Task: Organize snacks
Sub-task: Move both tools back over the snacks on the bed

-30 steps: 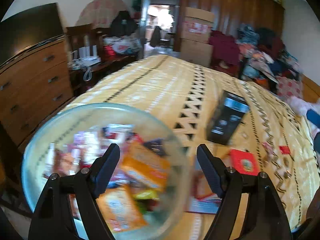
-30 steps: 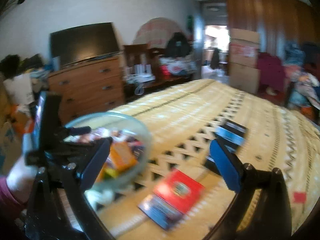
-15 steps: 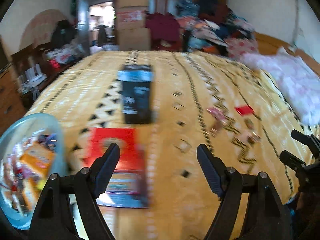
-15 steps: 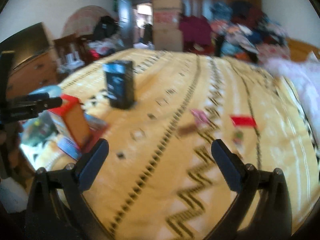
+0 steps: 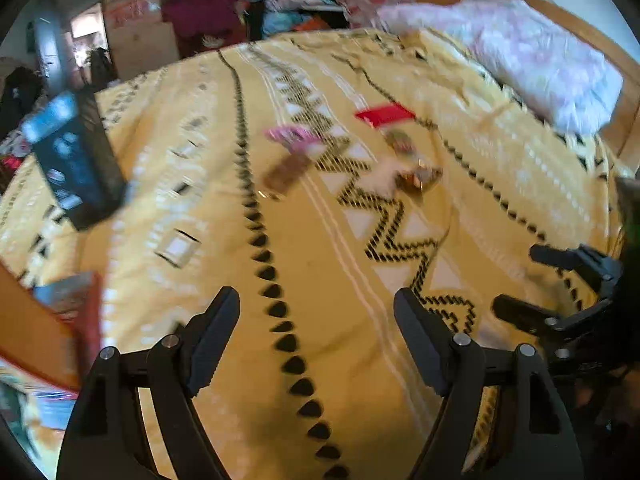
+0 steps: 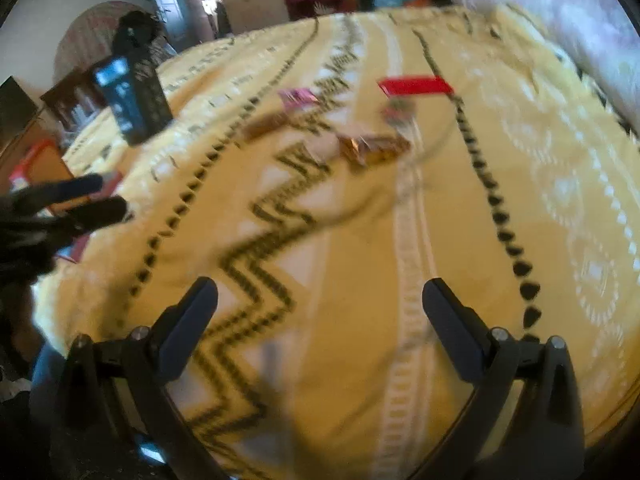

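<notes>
Left wrist | left hand-held gripper (image 5: 316, 336) wide, empty | snacks (image 5: 412, 174) well ahead (blurred)

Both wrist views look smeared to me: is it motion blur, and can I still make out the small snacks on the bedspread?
Left wrist view: bedspread and loose snacks are streaked, while the open left hand-held gripper stays sharp, so it is motion blur. Right wrist view: blurrier; the red packet shows only as a colour patch, labels unreadable.

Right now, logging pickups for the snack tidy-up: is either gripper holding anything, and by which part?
Nothing is held. The left gripper and right gripper both stand open over the yellow bedspread.
</notes>
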